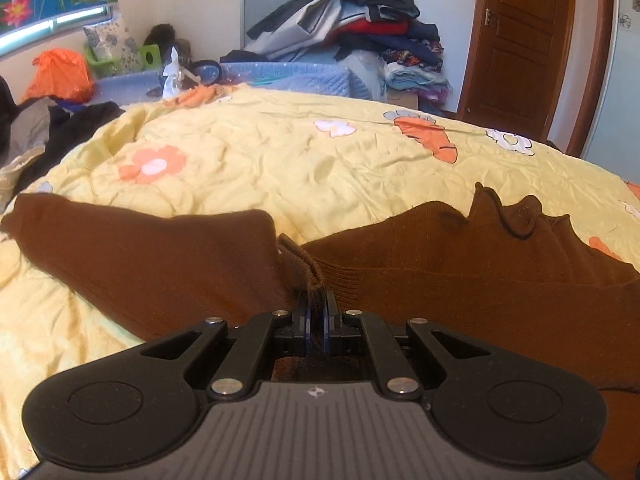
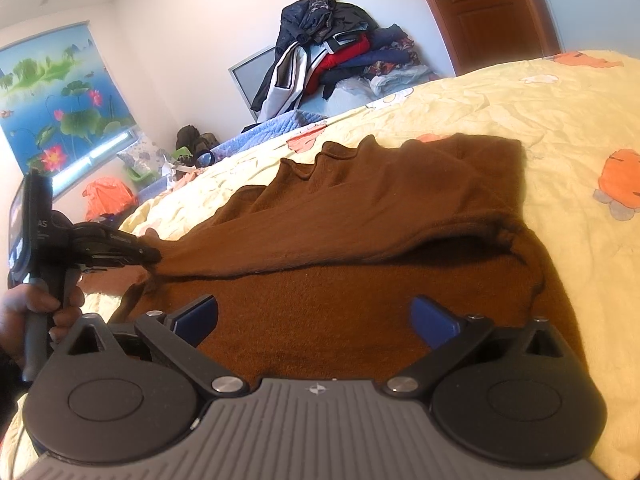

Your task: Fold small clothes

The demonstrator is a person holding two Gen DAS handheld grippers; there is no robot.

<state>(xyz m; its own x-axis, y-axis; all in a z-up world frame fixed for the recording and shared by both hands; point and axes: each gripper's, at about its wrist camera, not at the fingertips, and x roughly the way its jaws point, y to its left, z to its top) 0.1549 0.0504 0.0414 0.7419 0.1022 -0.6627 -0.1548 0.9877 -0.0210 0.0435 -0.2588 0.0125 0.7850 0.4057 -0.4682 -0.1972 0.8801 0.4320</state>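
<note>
1. Bedroom: we're working on a bed under a yellow floral quilt (image 1: 280, 168), with a heap of clothes (image 2: 332, 60) against the far wall and a wooden door (image 1: 516, 40) behind.
2. Brown sweater (image 2: 360, 240) lies spread across the quilt close to us, collar toward the far side, one sleeve (image 1: 140, 248) trailing off to the left.
3. Left gripper (image 1: 316, 304): jaws pinched tight on a bunched bit of the sweater's ribbed edge. Fabric runs up between the pads.
4. Right gripper (image 2: 316, 316): jaws spread wide, nothing clamped. It hovers over the sweater's near panel; we can't tell if the blue pads (image 2: 434, 320) touch the knit.
5. Step in hand, as we judge it: carrying the left side over to fold.
6. To do it well, we'd keep the pinch firm, draw the fabric low and flat, align edges, and use the right gripper to pin or grab the near hem so the body doesn't drag.
</note>
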